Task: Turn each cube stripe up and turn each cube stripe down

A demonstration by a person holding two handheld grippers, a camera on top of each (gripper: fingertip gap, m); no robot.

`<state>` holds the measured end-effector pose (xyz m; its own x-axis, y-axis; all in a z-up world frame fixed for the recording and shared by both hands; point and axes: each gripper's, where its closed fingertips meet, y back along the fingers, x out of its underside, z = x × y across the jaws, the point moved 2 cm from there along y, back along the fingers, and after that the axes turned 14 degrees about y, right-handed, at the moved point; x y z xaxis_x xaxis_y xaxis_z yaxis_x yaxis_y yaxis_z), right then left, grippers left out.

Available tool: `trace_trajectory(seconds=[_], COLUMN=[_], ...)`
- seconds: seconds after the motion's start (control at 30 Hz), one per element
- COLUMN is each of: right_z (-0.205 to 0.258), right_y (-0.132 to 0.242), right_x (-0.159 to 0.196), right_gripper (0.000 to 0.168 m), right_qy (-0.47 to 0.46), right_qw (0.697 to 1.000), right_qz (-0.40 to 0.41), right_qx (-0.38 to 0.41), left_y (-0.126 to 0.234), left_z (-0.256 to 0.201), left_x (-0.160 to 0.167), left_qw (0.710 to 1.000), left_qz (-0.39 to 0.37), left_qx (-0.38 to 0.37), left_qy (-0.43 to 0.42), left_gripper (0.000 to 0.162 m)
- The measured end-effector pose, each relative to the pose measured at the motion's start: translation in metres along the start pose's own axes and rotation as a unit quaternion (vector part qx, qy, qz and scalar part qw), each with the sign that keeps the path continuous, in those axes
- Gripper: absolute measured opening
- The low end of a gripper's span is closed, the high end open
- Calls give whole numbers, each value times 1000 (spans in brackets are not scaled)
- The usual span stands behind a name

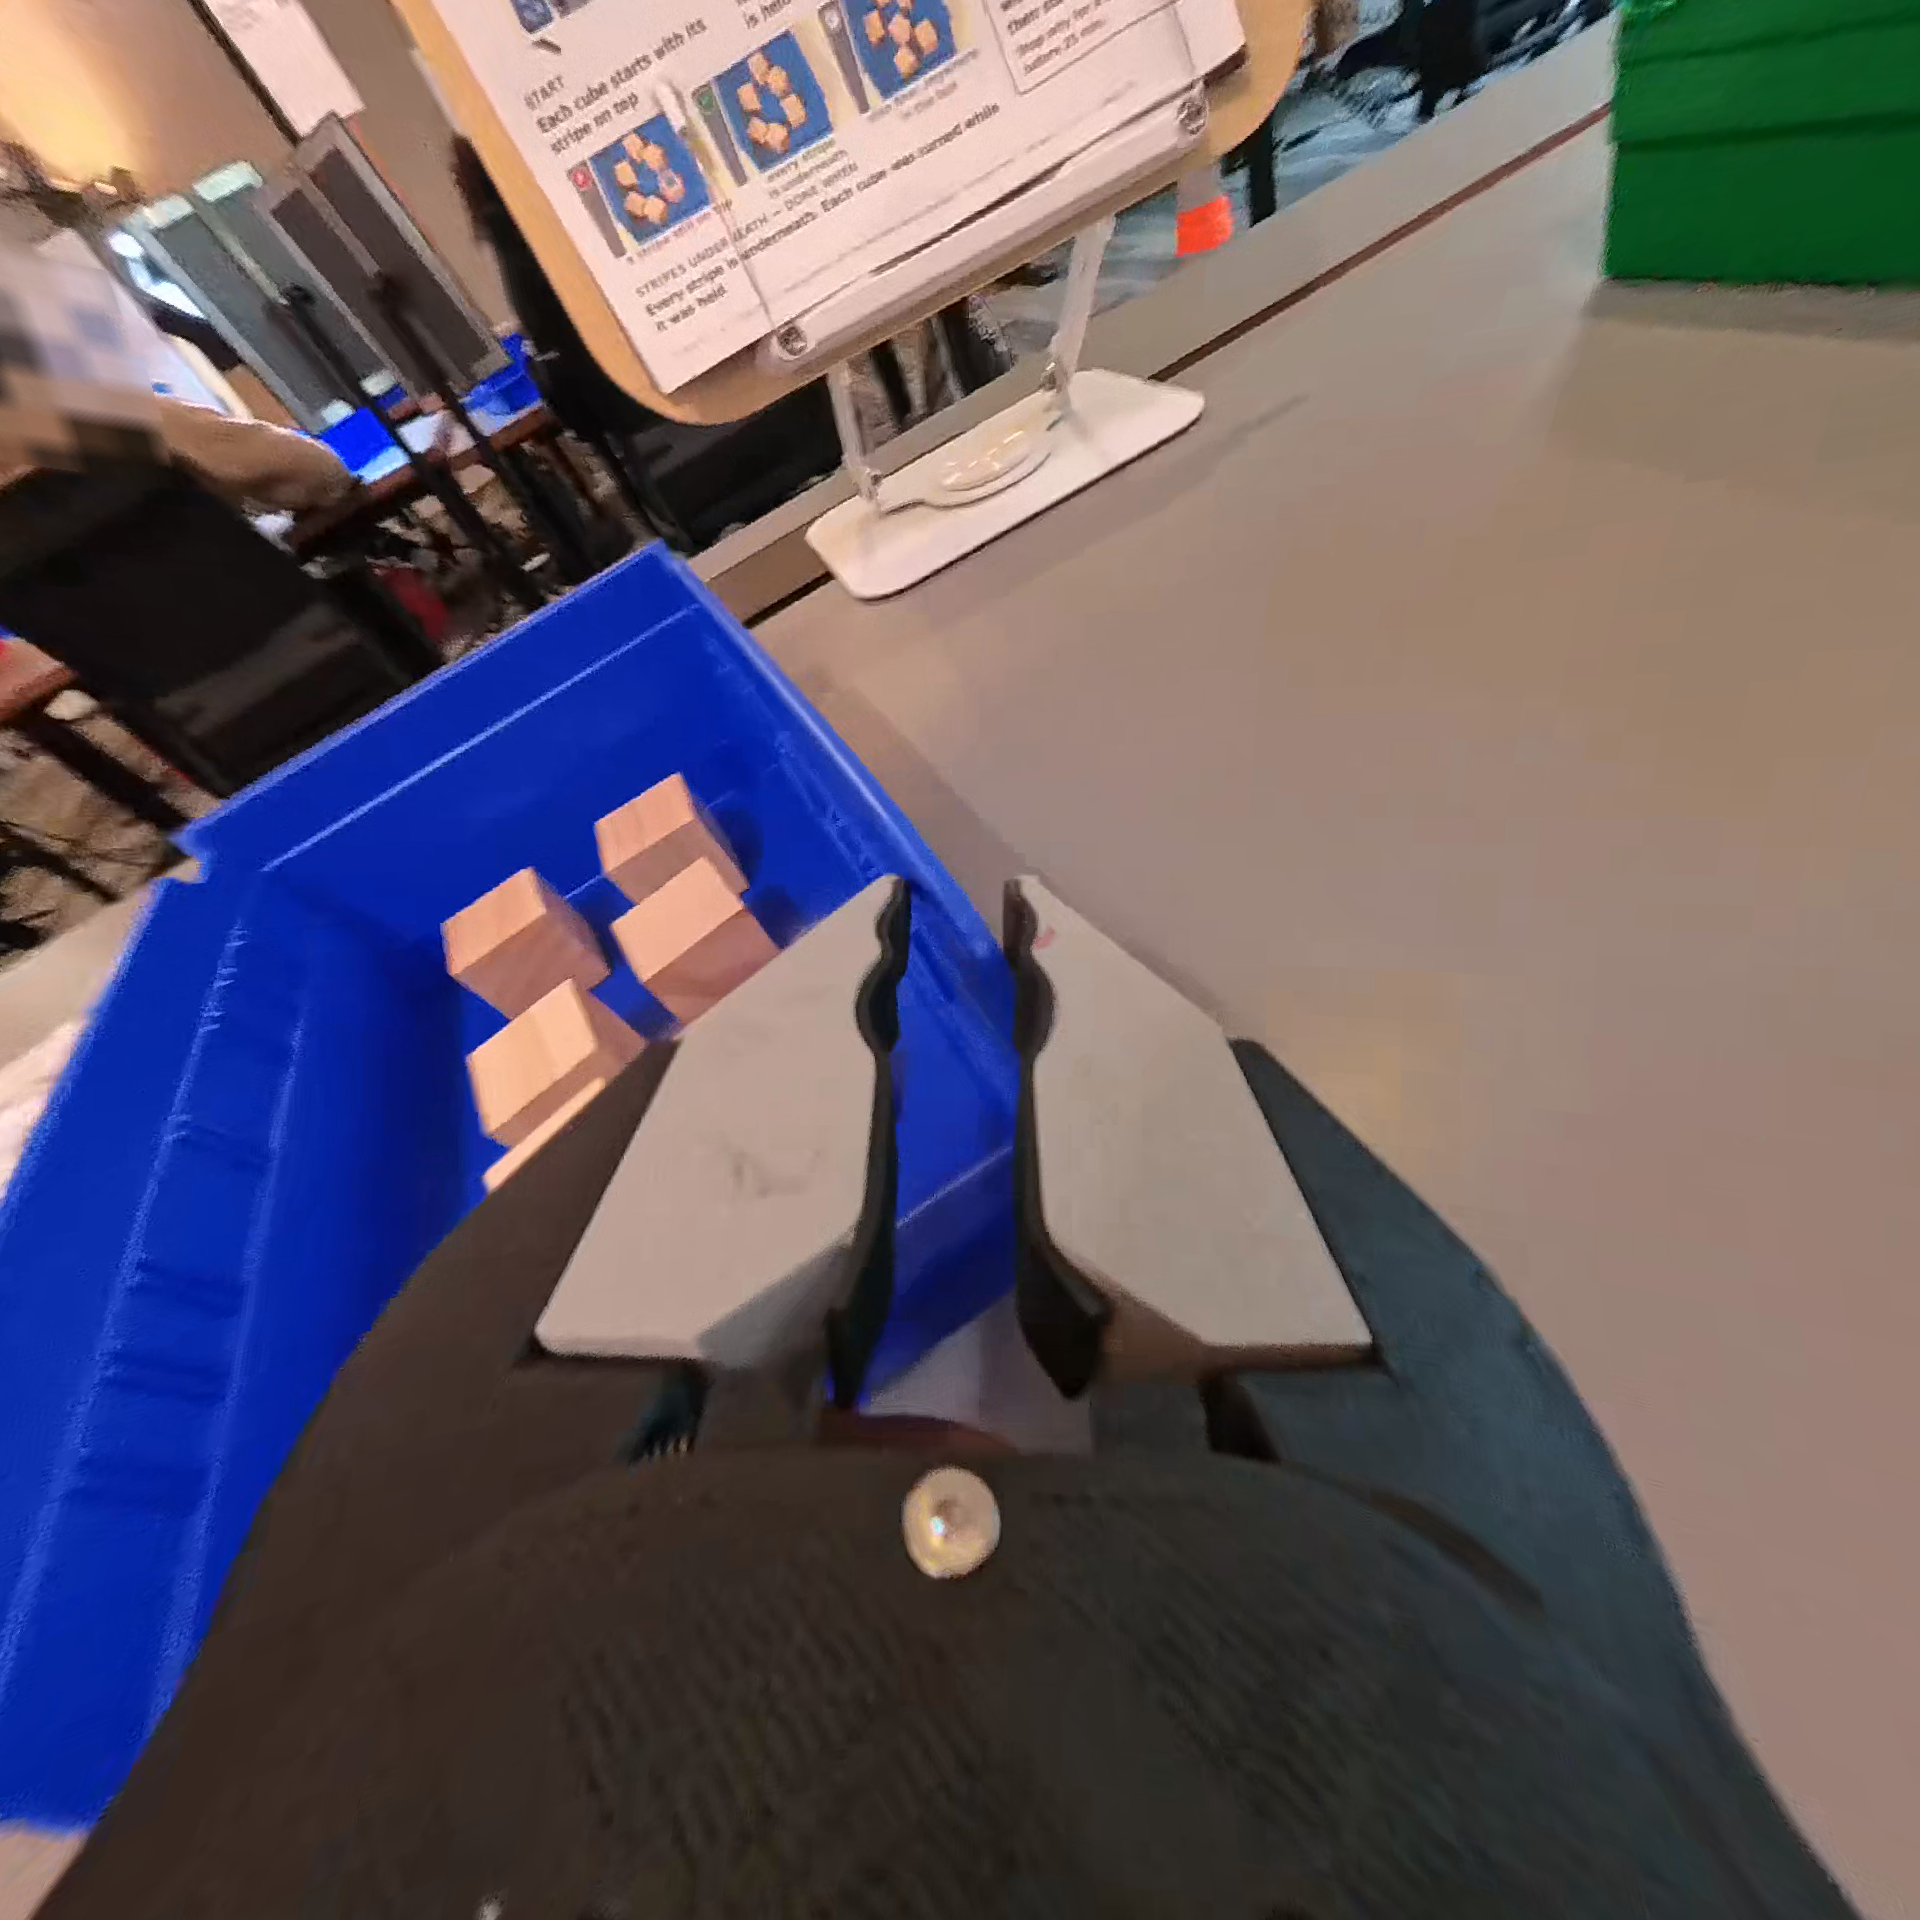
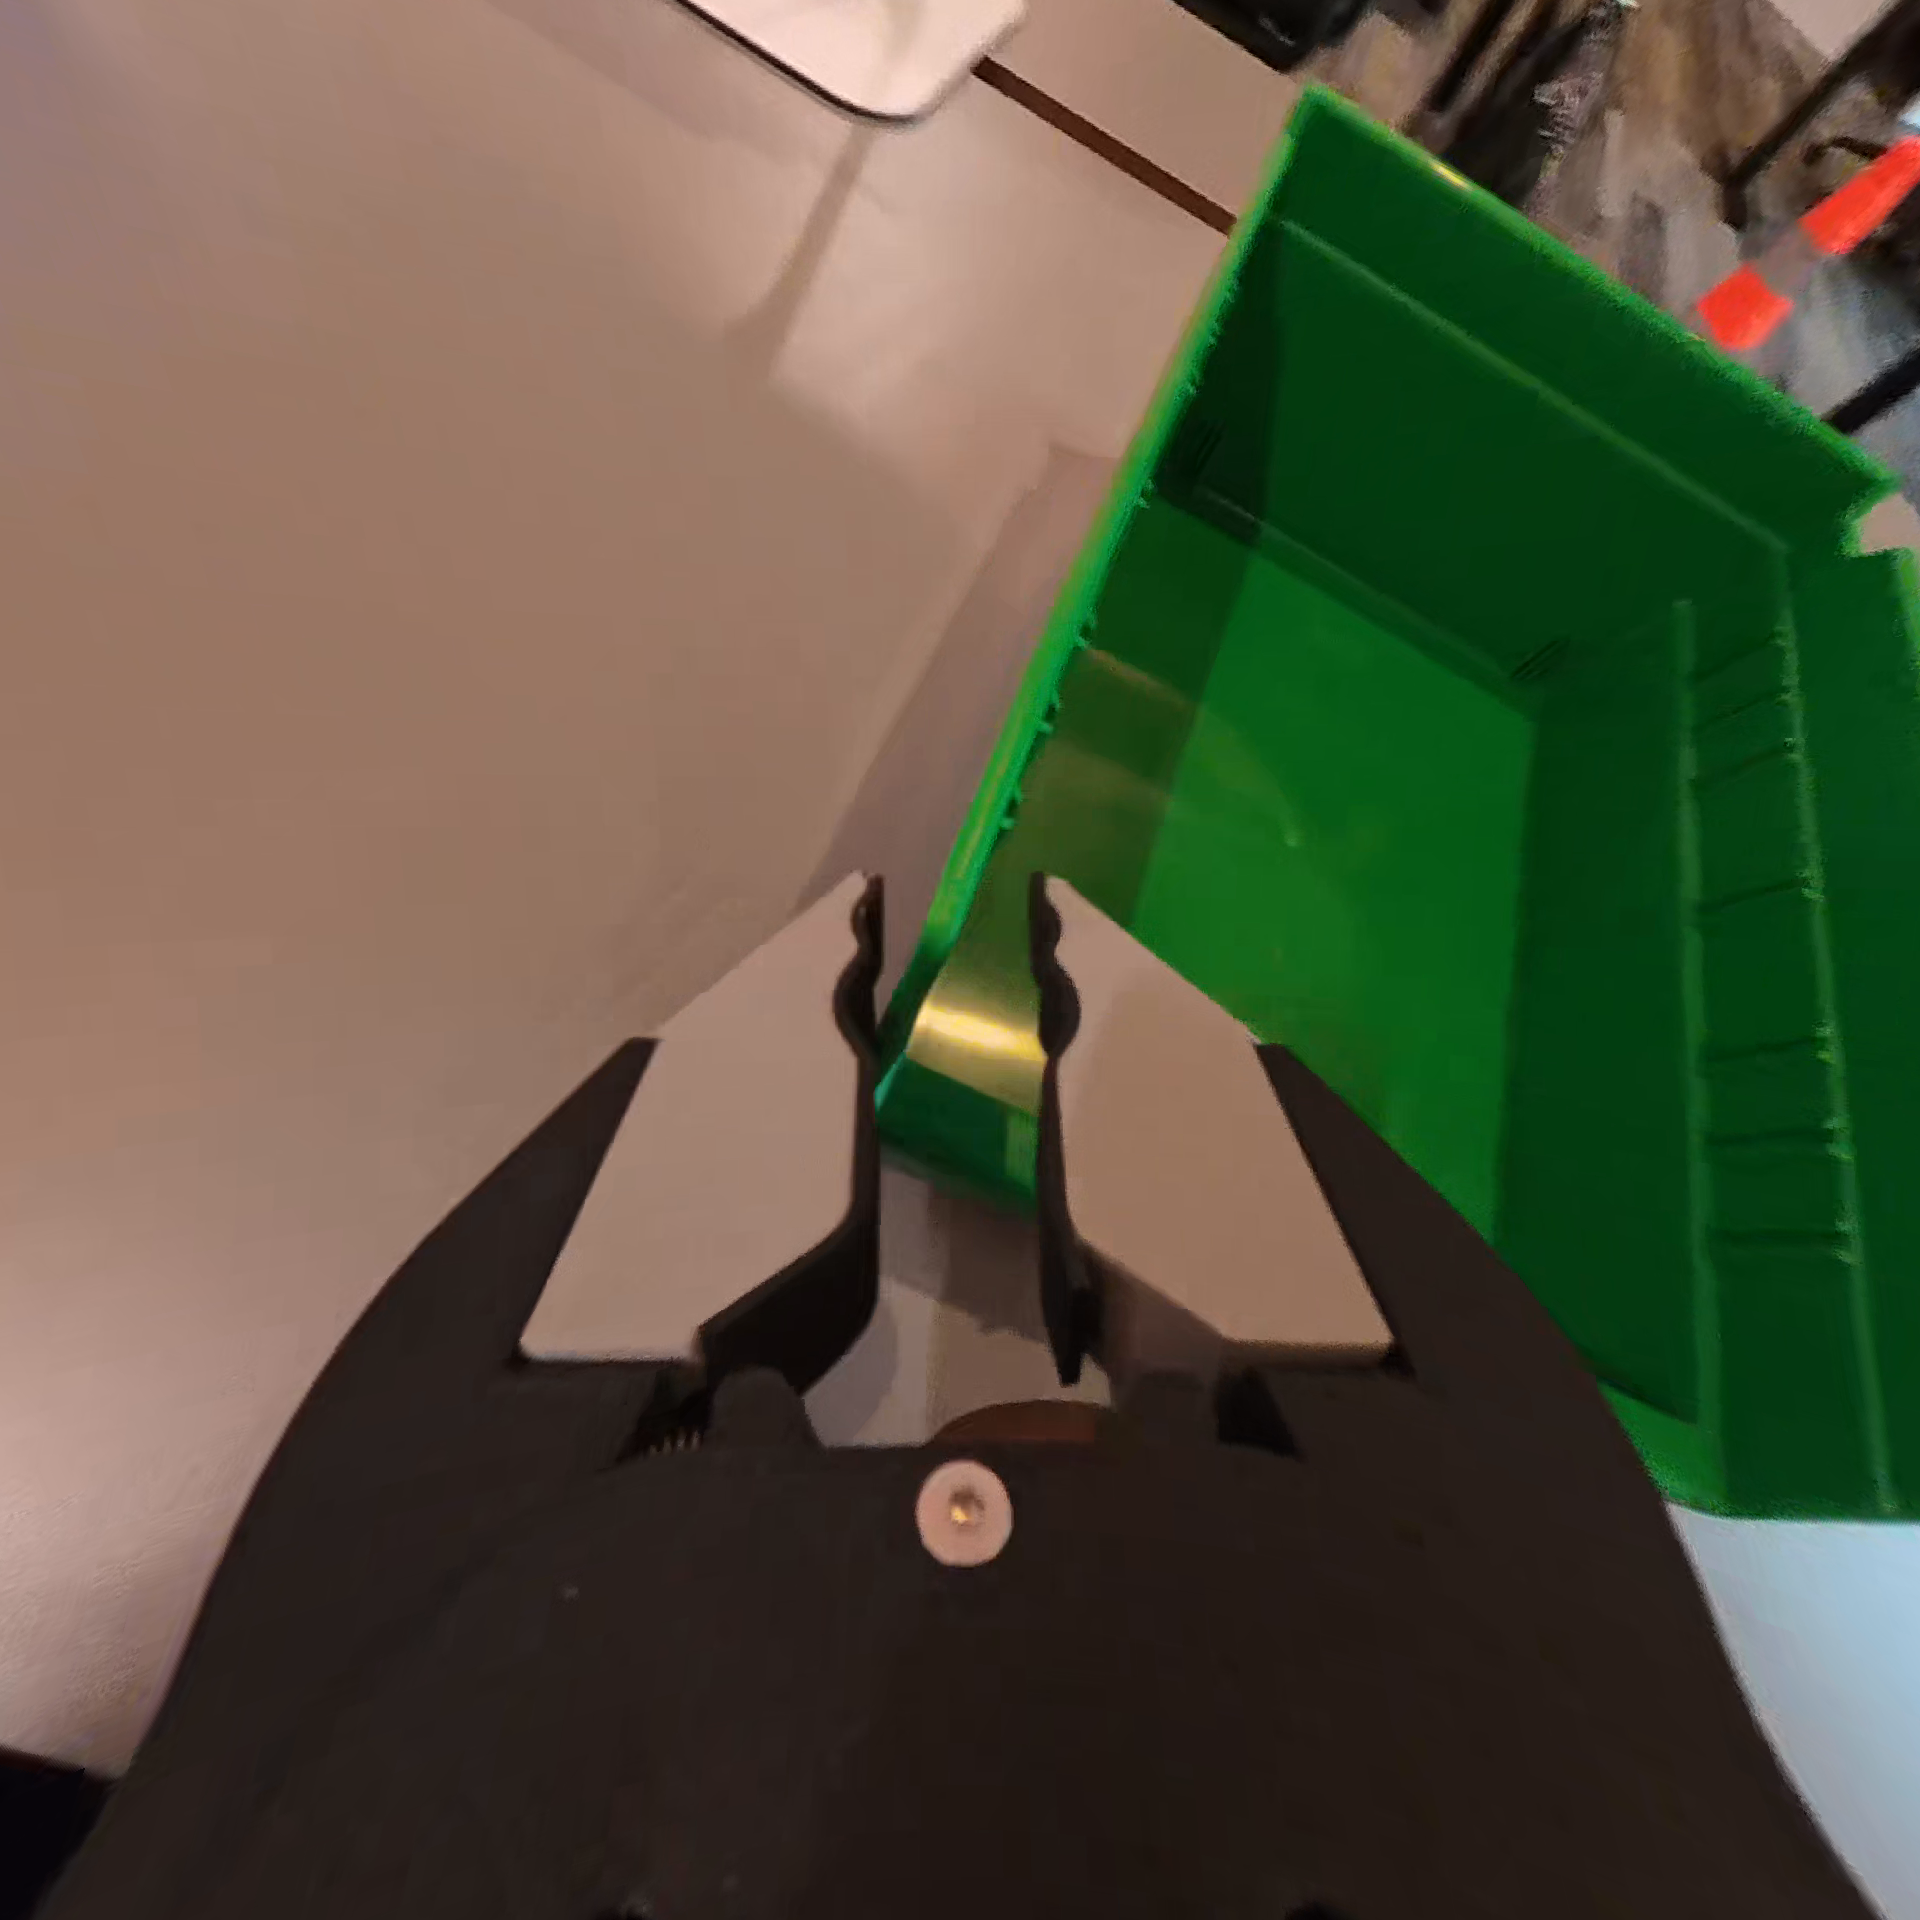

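Several plain wooden cubes (image 1: 665,914) lie in a blue bin (image 1: 260,1143) at the left of the grey table in the left wrist view; no stripe shows on their visible faces. My left gripper (image 1: 956,904) is open and empty, held above the bin's right rim, with the cubes to the left of its fingers. In the right wrist view my right gripper (image 2: 954,899) is open and empty, held over the near left rim of a green bin (image 2: 1558,779). That bin holds nothing that I can see.
A white stand (image 1: 997,468) holding an instruction sheet (image 1: 831,135) stands at the table's far edge behind the blue bin. The green bin also shows at the far right (image 1: 1766,145). Grey tabletop (image 1: 1455,727) lies between the bins. Other furniture stands beyond the table.
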<state>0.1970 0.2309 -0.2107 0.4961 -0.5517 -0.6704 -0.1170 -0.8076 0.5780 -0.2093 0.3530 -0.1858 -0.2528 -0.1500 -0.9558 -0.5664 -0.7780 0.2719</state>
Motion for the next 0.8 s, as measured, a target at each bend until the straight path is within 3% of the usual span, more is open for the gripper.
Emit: trace_trajectory(seconds=[0.07,0.17,0.33,0.5,0.7,0.8], right_z=[0,-9,-11,-13,-15,-15], right_y=[-7,-9,-8,-9,-5,4], right_x=[2,7,9,9,14,12], right_gripper=[12,6,4,3,3,7], right_qy=[-4,0,-25,-38,-50,-17], right_qw=[1000,999,998,998,997,997], right_qz=[3,19,4,10,20,6], right_qx=[0,40,50,51,59,71], left_y=[1,7,23,15,7,24], left_z=[14,39,59,42,4,-3], left_x=[-2,6,13,9,0,-11], left_qw=[998,993,993,990,997,999], left_qz=[-6,-9,-18,-28,-12,-33], left_qx=[-58,-117,-104,-103,-73,-33], left_qy=[-28,-32,44,88,38,28], left_gripper=[9,4,2,1,8,24])
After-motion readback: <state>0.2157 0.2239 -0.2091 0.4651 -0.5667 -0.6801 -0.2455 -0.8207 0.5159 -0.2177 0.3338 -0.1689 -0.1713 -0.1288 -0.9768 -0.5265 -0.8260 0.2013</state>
